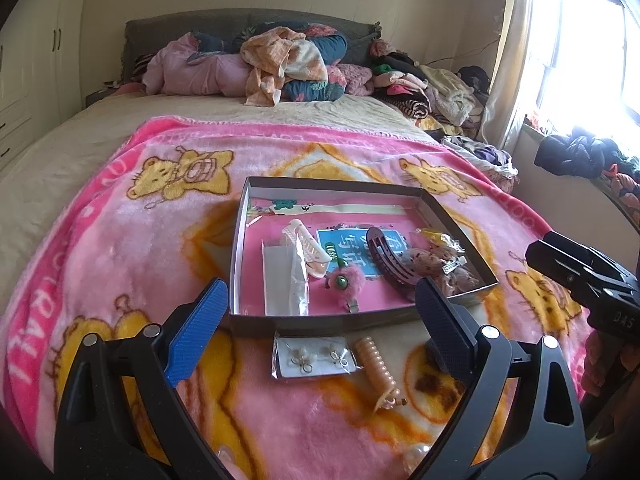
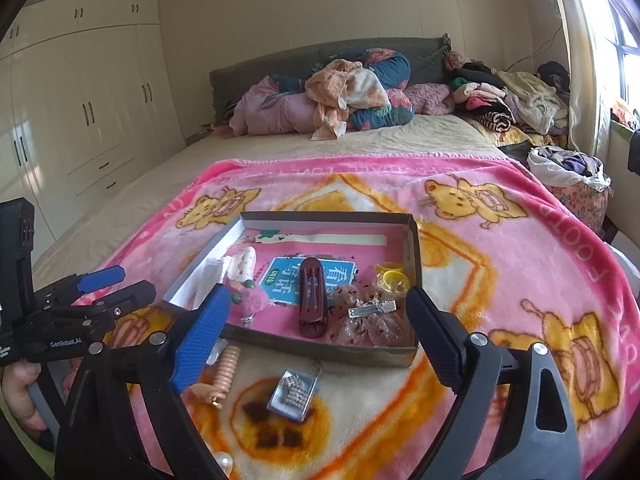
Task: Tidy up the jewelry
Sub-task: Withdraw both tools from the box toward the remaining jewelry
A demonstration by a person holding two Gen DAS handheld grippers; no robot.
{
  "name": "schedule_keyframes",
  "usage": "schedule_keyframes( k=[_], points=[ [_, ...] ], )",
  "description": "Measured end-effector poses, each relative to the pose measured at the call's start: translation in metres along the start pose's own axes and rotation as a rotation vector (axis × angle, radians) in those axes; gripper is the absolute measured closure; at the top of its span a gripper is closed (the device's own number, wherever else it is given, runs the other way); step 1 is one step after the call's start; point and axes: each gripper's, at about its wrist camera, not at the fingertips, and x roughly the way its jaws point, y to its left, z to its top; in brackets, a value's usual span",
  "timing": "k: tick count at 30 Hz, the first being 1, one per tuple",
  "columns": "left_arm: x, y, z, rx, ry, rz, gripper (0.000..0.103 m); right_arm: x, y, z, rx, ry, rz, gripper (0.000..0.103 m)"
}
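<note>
Both wide apart and holding nothing: left gripper (image 1: pixel 320 328) above the earring card (image 1: pixel 316 358) and peach hair clip (image 1: pixel 378 364), right gripper (image 2: pixel 320 344) above the box (image 2: pixel 312 350), all on the bed's pink blanket (image 2: pixel 500 272).

Blanket (image 1: pixel 120 248): plush fleece, soft nap, matt.
Tray (image 1: pixel 320 322): grey cardboard walls, glossy printed paper floor.
Hair clip (image 2: pixel 312 300): dark red plastic, glossy, at tray centre.
Pompom (image 1: pixel 348 278): pink fluff, at its 9 o'clock.
Earring card (image 1: pixel 314 356): white paper in shiny clear film.
Spiral hair tie (image 1: pixel 378 364): smooth peach plastic.
Gripper pads (image 1: pixel 200 332): ribbed blue rubber.
</note>
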Motion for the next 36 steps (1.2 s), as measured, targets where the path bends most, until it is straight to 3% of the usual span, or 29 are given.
schedule_keyframes(
  k=[18, 36],
  points=[
    [-0.018, -0.013, -0.02, 0.038, 0.002, 0.002, 0.011, -0.04, 0.018, -0.032, -0.018, -0.012, 0.036, 0.016],
    [-0.022, -0.002, -0.045, 0.056, 0.041, 0.046, 0.011, -0.041, 0.032, -0.069, -0.051, 0.053, 0.061, 0.016]
  ],
)
